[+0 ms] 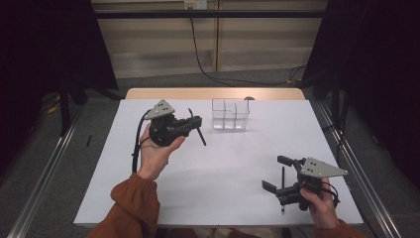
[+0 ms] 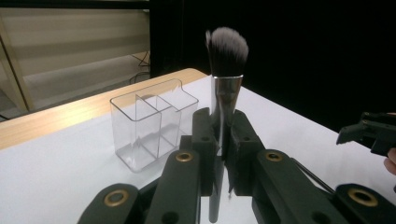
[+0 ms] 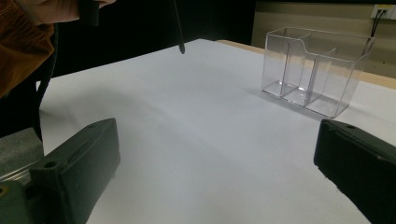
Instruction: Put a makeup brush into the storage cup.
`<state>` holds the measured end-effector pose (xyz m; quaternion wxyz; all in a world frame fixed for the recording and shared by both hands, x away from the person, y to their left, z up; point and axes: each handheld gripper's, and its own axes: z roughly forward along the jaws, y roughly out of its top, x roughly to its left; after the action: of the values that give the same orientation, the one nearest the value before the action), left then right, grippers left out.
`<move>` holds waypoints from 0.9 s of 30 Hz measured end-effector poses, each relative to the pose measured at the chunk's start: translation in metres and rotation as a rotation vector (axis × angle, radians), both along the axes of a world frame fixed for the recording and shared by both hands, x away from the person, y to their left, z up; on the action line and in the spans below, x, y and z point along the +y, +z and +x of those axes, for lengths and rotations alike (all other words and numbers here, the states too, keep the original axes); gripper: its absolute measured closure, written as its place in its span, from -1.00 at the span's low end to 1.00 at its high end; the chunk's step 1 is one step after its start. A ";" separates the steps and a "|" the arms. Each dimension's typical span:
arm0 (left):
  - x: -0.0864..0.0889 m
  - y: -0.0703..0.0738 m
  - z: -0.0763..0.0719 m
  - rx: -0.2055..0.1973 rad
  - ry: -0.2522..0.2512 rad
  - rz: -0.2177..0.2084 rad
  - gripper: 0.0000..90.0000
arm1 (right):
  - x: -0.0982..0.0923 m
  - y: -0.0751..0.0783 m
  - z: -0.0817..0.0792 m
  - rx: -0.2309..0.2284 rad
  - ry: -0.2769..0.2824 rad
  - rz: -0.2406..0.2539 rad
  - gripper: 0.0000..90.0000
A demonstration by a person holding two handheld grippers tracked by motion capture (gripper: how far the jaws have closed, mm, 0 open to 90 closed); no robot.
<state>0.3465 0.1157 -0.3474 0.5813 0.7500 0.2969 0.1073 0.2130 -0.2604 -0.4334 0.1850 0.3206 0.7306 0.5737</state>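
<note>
Down by the near right corner of the desk [image 1: 163,198] my right gripper [image 1: 283,174] waits with its jaws wide apart and nothing between them. A thin dark pencil-like stick [image 1: 283,189] lies on the desk just beside it, and I can't tell more about it than that. Farther in, over the left half of the desk, my left gripper [image 1: 194,122] has its jaws squeezed tight on a makeup brush [image 2: 225,84]. In the left gripper view the soft bristles point up and the shiny metal neck sits right between the pads, while the thin handle hangs out the other side, above the desk and not touching it. Farther back, near the far edge and about in the middle, stands the clear organizer [image 1: 230,114] with its little open boxes side by side, all looking bare. I think my job now is to put the brush into one of those boxes. To do it well I should carry the brush over the box, tip it so the handle points straight down, and keep it off the thin walls. The box looks light, so a bump could push it or knock it over. I should let go only when the handle is well inside.
</note>
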 end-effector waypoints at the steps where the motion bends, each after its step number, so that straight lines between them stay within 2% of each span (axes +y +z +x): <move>1: -0.001 0.000 0.002 0.001 -0.002 -0.002 0.86 | 0.000 0.000 0.000 0.003 -0.001 -0.002 -1.00; 11: -0.010 0.001 0.017 -0.013 0.022 -0.008 0.86 | 0.001 -0.001 0.000 0.001 0.000 -0.005 -1.00; 27: -0.021 0.005 0.050 -0.028 0.064 -0.015 0.86 | 0.001 -0.001 0.000 -0.001 0.002 0.000 -1.00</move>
<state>0.3965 0.0951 -0.3427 0.5871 0.7341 0.3136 0.1341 0.2125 -0.2598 -0.4342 0.1846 0.3196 0.7308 0.5742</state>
